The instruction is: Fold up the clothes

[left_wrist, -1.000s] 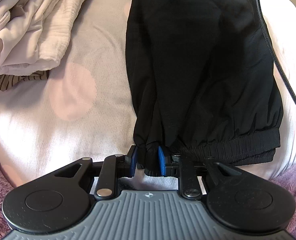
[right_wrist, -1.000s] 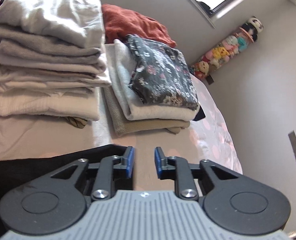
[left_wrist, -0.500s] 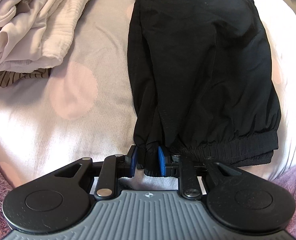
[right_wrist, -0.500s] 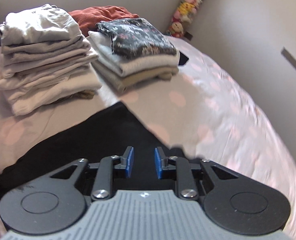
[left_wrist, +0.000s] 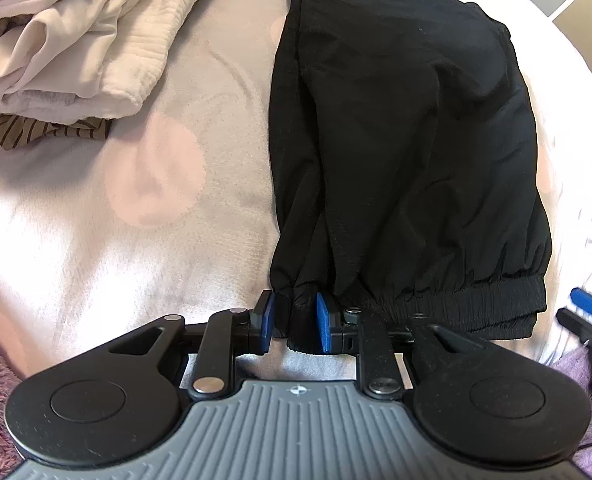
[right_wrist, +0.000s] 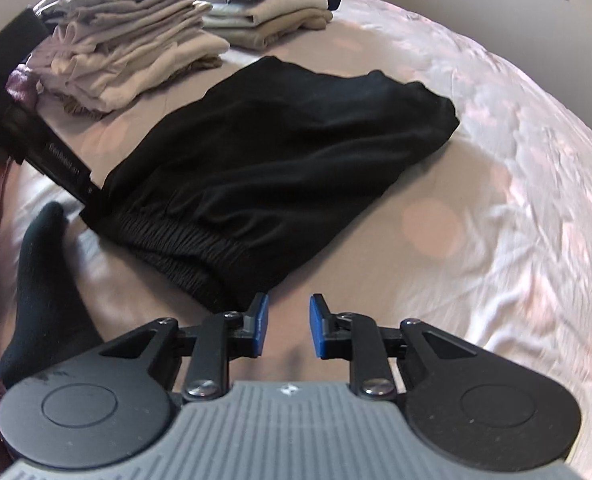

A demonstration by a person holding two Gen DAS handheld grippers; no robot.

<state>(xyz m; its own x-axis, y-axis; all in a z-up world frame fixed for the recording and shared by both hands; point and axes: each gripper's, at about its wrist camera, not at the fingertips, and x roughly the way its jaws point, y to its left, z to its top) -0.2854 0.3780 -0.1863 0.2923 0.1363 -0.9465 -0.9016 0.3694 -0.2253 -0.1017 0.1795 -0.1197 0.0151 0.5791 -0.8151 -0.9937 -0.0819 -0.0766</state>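
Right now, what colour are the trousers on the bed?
The trousers are plain black, clearest in the left wrist view.

Only 1 marking shows, pale lettering running along the long black bar-shaped body of the left gripper (right_wrist: 61,164) in the right wrist view, too blurred and small to be read.

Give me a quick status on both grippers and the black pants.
Left gripper shut on black elastic-waist pants corner. Right gripper open, empty, beside waistband. Black-socked foot nearby.
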